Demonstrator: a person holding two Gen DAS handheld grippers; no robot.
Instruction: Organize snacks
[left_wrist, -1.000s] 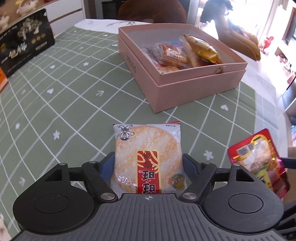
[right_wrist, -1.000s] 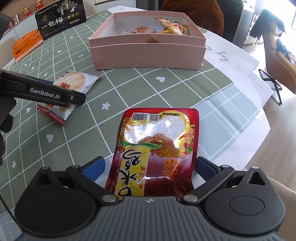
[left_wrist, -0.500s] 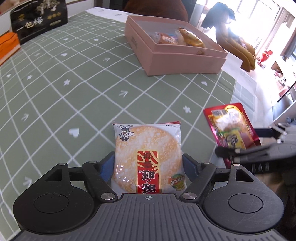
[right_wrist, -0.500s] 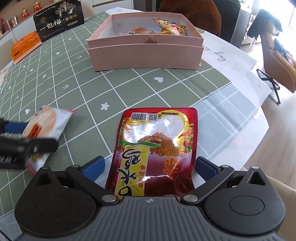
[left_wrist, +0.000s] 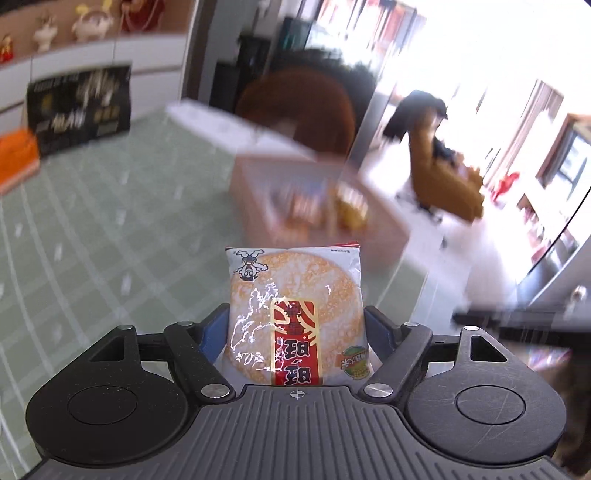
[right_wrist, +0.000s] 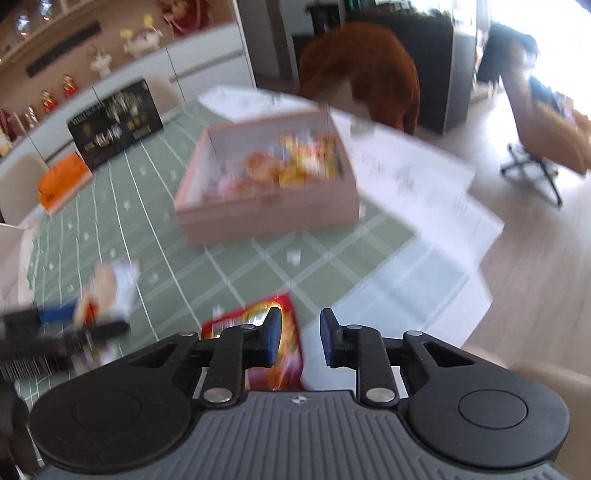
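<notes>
My left gripper (left_wrist: 295, 325) is shut on a rice cracker packet (left_wrist: 293, 310), white with a round cracker and red label, held above the table. The pink snack box (left_wrist: 317, 206) lies ahead, blurred, with several packets inside. In the right wrist view my right gripper (right_wrist: 298, 338) has its jaws close together with a gap between them. The red snack pouch (right_wrist: 266, 325) shows beside and below the left finger; I cannot tell if it is held. The pink box (right_wrist: 266, 218) lies ahead. The left gripper with the cracker packet (right_wrist: 107, 291) is at the left.
A green checked tablecloth (right_wrist: 155, 236) covers the table. A black gift box (right_wrist: 114, 125) and an orange box (right_wrist: 62, 181) stand at the far left. White paper (right_wrist: 413, 177) lies right of the pink box near the table edge. A brown chair (right_wrist: 362, 74) stands behind.
Both grippers have risen and tilted up, so the views are blurred. The right jaws have narrowed, and the red pouch no longer fills the space between them. The left gripper still holds the cracker packet.
</notes>
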